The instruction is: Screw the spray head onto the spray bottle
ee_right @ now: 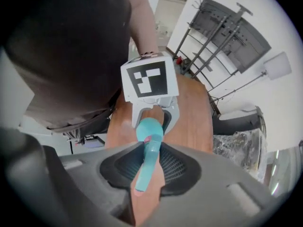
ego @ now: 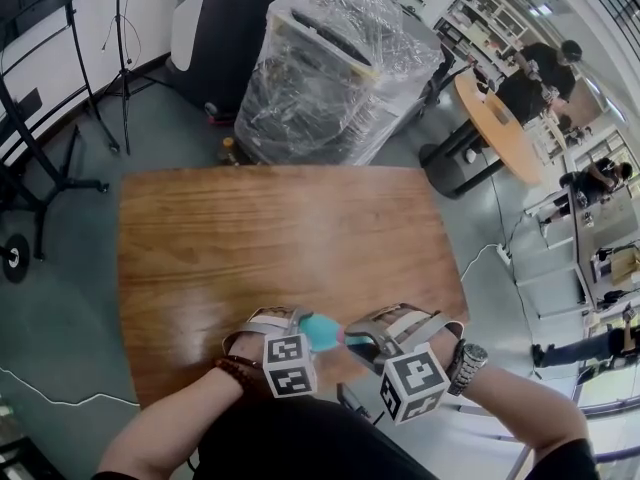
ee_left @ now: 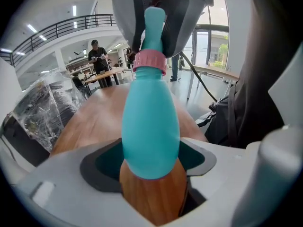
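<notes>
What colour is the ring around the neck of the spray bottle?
The ring is pink, on the teal plastic bottle; clearest in the left gripper view.

Open-plan lab or workshop hall. Bulky shrink-wrapped grey equipment (ego: pixel 330 68), round orange wooden table (ego: pixel 497 128), black-railed mezzanine (ee_left: pixel 61 26).

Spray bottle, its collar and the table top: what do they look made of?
The spray bottle: probably plastic, smooth opaque teal, even colour with a soft sheen. Its collar: likely plastic too, opaque pink band. The table top: wood or wood-look laminate, brown grain streaks, light glare; can't tell which.
</notes>
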The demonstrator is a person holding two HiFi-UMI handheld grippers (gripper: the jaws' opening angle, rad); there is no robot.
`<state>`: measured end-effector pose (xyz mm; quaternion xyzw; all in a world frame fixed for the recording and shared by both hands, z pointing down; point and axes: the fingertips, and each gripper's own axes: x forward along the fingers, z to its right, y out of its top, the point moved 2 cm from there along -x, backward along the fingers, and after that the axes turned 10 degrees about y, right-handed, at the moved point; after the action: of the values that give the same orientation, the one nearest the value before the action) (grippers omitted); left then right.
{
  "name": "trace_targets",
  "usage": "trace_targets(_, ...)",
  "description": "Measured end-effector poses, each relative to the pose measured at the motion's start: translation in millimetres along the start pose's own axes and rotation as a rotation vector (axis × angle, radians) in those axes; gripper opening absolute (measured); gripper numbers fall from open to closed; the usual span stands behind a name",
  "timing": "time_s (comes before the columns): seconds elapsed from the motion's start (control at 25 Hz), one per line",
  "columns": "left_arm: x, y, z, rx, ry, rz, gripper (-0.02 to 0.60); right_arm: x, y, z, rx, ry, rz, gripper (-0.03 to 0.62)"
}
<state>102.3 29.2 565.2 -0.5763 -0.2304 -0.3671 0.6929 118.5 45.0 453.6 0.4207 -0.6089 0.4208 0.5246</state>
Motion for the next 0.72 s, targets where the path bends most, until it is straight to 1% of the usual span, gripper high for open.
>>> trace_targets(0.2,2,0,4,0.059,0.005,-0.035,0.382,7,-2,-8,-0.186,0.04,-0.148,0.092)
trace_targets(0.28,2,0,6,0.06,-0.005,-0.039,0.382,7,-3,-9,-0.264,0.041,-0.196,0.092)
trace_targets(0.4,0,2,6,0.034,-0.024,-0.02,0.382,1,6,-6,-0.351,0.023,-0.2,0.092)
trace_targets(0.48,-2,3,4,0.024,-0.017,-0.003,0.382,-4,10,-4,-0.381,0.003,-0.185,0.093)
trace_targets(0.52,-3,4,1,0.022,-0.006,0.002,0.38,-5,9,-4,-0.376,0.004,-0.181,0.094)
trace_targets(0.56,-4,5,-1,0.022,0.011,0.005,0.38,-4,7,-4,-0.342,0.015,-0.17,0.094)
trace_targets(0.6,-5,5,-4,0.024,0.031,0.007,0.379,-3,5,-3,-0.265,0.037,-0.137,0.094)
trace_targets(0.64,-5,4,-6,0.026,0.054,0.007,0.377,-3,6,0,-0.136,0.068,-0.078,0.094)
trace_targets(0.68,-5,4,-9,0.025,0.076,0.007,0.376,-4,8,6,0.035,0.102,-0.001,0.094)
trace_targets(0.72,-5,3,-11,0.02,0.096,0.005,0.374,-6,10,14,0.228,0.135,0.079,0.092)
